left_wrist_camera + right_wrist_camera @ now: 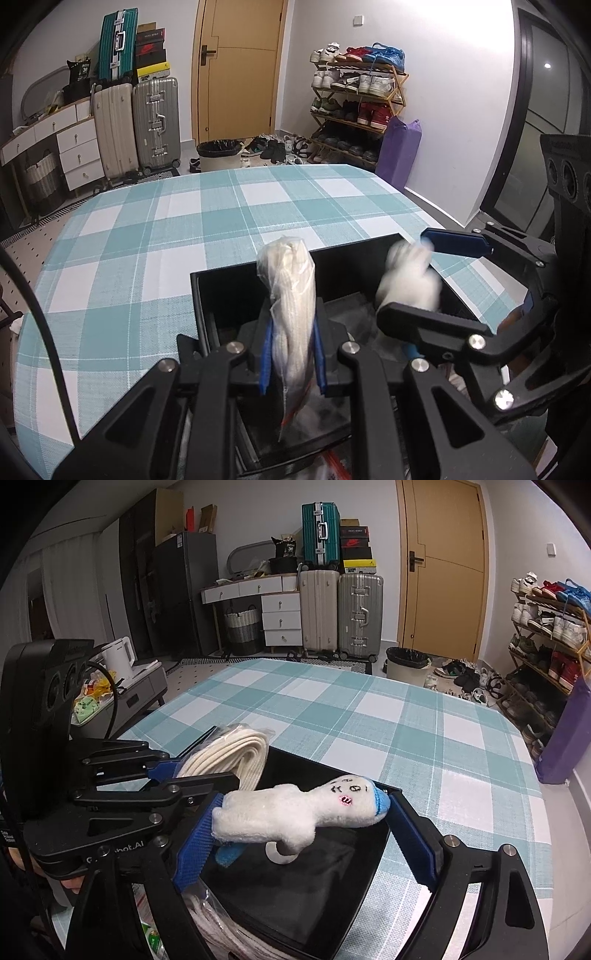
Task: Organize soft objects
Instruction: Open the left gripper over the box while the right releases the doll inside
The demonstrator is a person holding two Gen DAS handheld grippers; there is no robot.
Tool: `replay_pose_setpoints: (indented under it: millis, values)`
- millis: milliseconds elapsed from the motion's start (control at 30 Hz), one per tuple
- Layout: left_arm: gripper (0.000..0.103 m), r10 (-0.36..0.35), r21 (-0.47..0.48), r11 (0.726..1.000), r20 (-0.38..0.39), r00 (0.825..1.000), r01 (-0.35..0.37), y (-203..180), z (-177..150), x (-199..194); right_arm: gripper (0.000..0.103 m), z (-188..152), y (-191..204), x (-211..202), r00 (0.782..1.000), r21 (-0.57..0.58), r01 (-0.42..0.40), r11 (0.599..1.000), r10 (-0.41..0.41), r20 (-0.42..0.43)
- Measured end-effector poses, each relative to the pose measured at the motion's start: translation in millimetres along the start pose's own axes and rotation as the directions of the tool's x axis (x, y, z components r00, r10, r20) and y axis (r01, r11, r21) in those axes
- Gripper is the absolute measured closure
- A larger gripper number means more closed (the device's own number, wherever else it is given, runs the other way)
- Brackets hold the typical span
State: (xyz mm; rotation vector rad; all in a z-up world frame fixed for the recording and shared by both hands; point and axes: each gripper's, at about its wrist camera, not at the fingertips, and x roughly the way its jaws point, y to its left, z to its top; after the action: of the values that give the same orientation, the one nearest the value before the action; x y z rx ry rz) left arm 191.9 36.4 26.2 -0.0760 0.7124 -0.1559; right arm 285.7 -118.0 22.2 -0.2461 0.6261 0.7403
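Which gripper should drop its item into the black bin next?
Right. The right gripper has its jaws wide, the plush toy lying loosely between them above the black bin. The left gripper is shut on the bagged rope.

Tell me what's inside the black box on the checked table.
The black box shows a dark, mostly bare floor. A bagged rope bundle lies at its near edge. The white plush toy hangs above it between the right gripper's fingers. Grippers hide the near corners.
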Motion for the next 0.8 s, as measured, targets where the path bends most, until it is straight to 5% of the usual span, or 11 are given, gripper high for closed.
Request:
replay_pose_setpoints:
  millis: [67, 167, 300, 433, 800]
  values:
    - [0.08, 0.001, -0.01, 1.0, -0.01, 1.0, -0.001, 1, 0, 0, 0.005, -1, 0, -3, 1.0, 0.002, 0.004, 1.0, -0.004, 0.005]
    - [0.051, 0.003, -0.023, 1.0, -0.006, 1.0, -0.003, 1, 0, -4, 0.005, -2, -2, -12, 0.999, 0.012, 0.04, 0.999, -0.04, 0.017]
    - [0.044, 0.026, -0.001, 1.0, 0.011, 1.0, -0.026, -2, 0, -15, 0.001, -7, -5, -31, 0.998, 0.042, 0.053, 0.998, -0.055, 0.036]
    - [0.002, 0.043, -0.024, 0.999, 0.064, 0.997, -0.042, -2, -2, -35, 0.001, -19, -9, -53, 0.996, 0.088, 0.074, 0.993, -0.078, 0.035]
    - [0.0, 0.065, 0.03, 0.997, 0.077, 0.995, -0.067, -16, -23, -76, 0.001, -61, 4, -93, 0.996, 0.15, 0.079, 0.986, -0.083, 0.021]
